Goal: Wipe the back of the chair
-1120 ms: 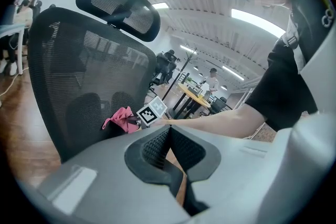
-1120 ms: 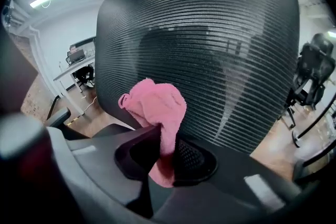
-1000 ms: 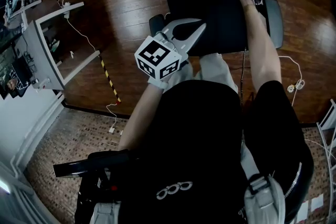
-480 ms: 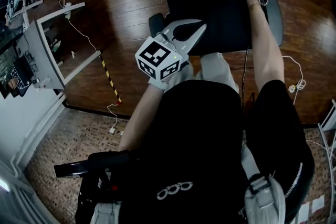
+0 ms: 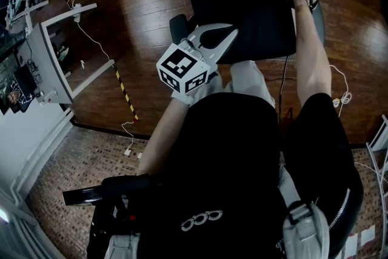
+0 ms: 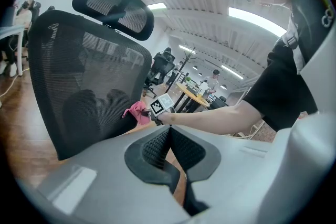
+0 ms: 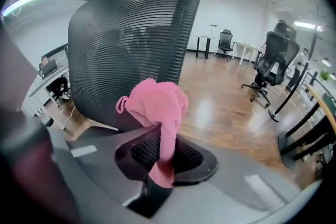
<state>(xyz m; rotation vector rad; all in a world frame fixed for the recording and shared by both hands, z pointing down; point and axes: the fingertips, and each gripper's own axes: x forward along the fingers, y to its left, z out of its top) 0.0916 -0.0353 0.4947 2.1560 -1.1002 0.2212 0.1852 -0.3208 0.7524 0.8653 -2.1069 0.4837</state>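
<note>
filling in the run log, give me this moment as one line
right gripper: shut on cloth | cloth: at chair back | left gripper: shut, empty

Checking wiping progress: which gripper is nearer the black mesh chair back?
Right. The right gripper, clamping pink cloth, is at the black mesh chair back; left gripper hangs nearer the person.

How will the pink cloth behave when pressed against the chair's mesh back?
Probably floppy: the pink fluffy cloth bunches and droops above the right gripper pinching it. Likely light and squashable, conforming to the black mesh chair back.
</note>
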